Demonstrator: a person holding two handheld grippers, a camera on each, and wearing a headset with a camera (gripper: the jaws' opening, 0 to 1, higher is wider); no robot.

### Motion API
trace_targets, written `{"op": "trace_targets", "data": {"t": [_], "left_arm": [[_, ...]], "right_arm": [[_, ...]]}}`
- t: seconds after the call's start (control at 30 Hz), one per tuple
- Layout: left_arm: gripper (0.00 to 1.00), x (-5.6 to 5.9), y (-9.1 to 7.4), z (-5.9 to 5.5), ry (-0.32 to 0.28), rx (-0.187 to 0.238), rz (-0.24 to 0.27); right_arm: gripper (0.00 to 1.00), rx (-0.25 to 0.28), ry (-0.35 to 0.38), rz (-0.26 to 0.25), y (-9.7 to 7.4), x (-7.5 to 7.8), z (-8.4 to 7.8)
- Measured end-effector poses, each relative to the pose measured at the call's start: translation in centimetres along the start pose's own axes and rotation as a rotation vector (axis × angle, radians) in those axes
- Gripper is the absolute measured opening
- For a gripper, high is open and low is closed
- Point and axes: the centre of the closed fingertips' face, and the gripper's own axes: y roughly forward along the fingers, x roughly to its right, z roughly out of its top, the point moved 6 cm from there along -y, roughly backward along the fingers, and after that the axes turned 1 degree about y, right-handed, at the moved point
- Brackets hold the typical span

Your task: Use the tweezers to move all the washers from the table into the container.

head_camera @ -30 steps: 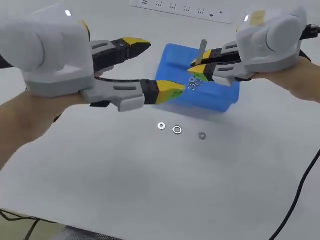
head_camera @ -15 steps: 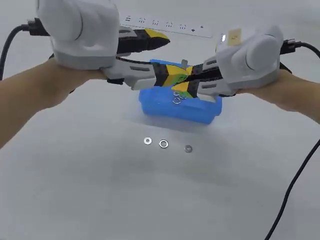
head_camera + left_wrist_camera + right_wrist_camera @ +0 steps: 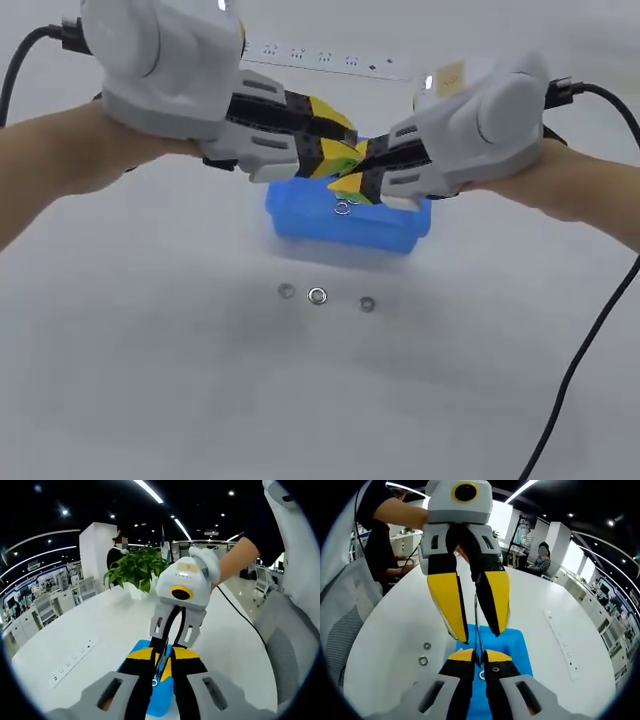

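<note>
Well, three washers (image 3: pixel 317 296) lie on the table (image 3: pixel 200 390) just before the one blue container (image 3: pixel 310 222). Above the container, the right gripper (image 3: pixel 342 182) clamps one tweezers (image 3: pixel 476 625); the left gripper (image 3: pixel 347 148) straddles them, jaws parted.

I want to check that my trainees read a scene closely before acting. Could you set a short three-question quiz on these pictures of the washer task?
1. Count: how many washers lie on the table, outside the blue container?
2. True or false: the container is empty.
3. Choose one: what is the right gripper shut on? A) the tweezers B) a washer C) a cable

Key
1. Three, in a row in front of the container.
2. False; washers already lie inside it.
3. A
</note>
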Motion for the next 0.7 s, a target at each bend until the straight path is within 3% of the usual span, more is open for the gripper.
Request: {"op": "trace_targets", "data": {"t": [0.23,0.4,0.7], "left_arm": [[0.07,0.38,0.01,0.38,0.065,-0.017,-0.067],[0.06,0.29,0.04,0.46,0.104,-0.028,-0.052],[0.05,0.08,-0.35,0.93,0.104,-0.011,-0.035]], "right_arm": [[0.07,-0.009,-0.019,0.019,-0.26,-0.41,0.05],[0.08,-0.017,-0.028,0.023,-0.46,-0.65,-0.05],[0.11,-0.01,-0.047,-0.001,-0.85,-0.3,0.57]]}}
